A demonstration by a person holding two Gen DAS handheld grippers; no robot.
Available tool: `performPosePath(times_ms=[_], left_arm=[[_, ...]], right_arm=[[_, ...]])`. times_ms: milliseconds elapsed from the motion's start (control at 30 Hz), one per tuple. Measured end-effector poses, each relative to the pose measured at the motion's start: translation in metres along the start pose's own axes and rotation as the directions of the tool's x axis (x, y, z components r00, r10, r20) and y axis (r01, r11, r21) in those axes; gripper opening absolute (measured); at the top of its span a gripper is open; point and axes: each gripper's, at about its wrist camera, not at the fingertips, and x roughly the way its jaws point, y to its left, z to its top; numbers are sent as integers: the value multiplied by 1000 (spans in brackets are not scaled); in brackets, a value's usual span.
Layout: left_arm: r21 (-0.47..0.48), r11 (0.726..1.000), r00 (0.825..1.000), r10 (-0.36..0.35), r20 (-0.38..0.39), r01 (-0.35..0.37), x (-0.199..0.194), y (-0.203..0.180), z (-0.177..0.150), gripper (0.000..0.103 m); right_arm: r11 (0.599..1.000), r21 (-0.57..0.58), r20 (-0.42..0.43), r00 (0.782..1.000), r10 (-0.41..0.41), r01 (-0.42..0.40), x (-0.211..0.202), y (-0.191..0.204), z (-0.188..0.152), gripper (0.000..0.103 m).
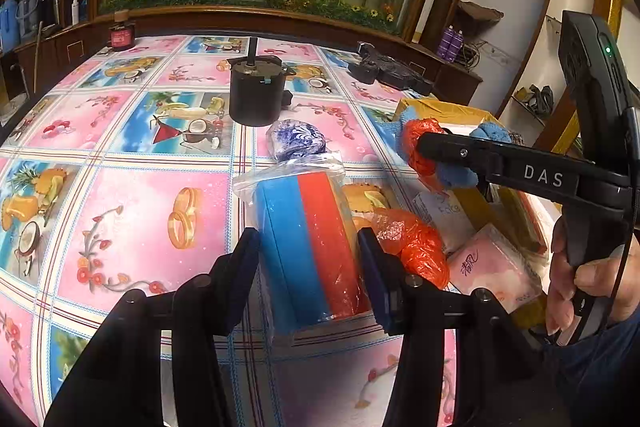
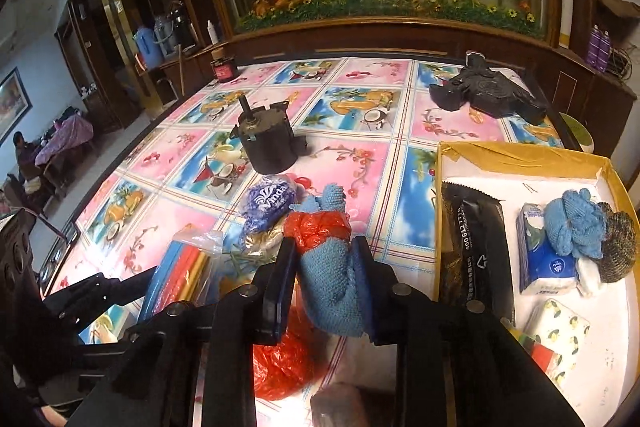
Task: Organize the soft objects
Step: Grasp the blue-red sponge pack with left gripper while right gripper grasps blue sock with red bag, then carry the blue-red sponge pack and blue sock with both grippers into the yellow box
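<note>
half the blue cloth (image 2: 332, 283) hides between right tongs (image 2: 326, 267).

— What can we read here?
— "DAS" in white on the arm of the right gripper (image 1: 416, 151), and "Vinda" on the blue-and-white packet (image 2: 269, 202).
— And in the box?
— On the black pouch (image 2: 476, 259) we make out digits starting "400 612" — the rest blurs.

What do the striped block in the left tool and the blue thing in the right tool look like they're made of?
Striped block: likely foam sponge sheets, with matte blue, red and yellow layers, inside a glossy clear plastic bag that crinkles and glints at the top. Blue thing: looks like knitted or terry cloth with a nubby matte weave, partly wrapped in thin, crinkly orange-red plastic film.
</note>
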Motion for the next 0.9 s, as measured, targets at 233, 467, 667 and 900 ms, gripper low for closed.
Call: performPosePath(times_ms=[233,467,667,900], left_arm=[[26,1000,1000,-14,11,13,-3,-6,-1,48],[45,999,999,-27,19,26,-3,-13,-1,48],[91,995,999,-43,32,40,-3,-32,2,48],[122,987,994,-111,17,109,-1,-69,16,48]], right_arm=[[1000,7,2,1000,0,0,-3,-2,-3,27],[999,32,14,1000,-2,2,-9,-11,4,27],[996,92,45,999,-12,8,-23,-33,6,27],[984,176,88,995,-39,23,-48,-68,6,27]])
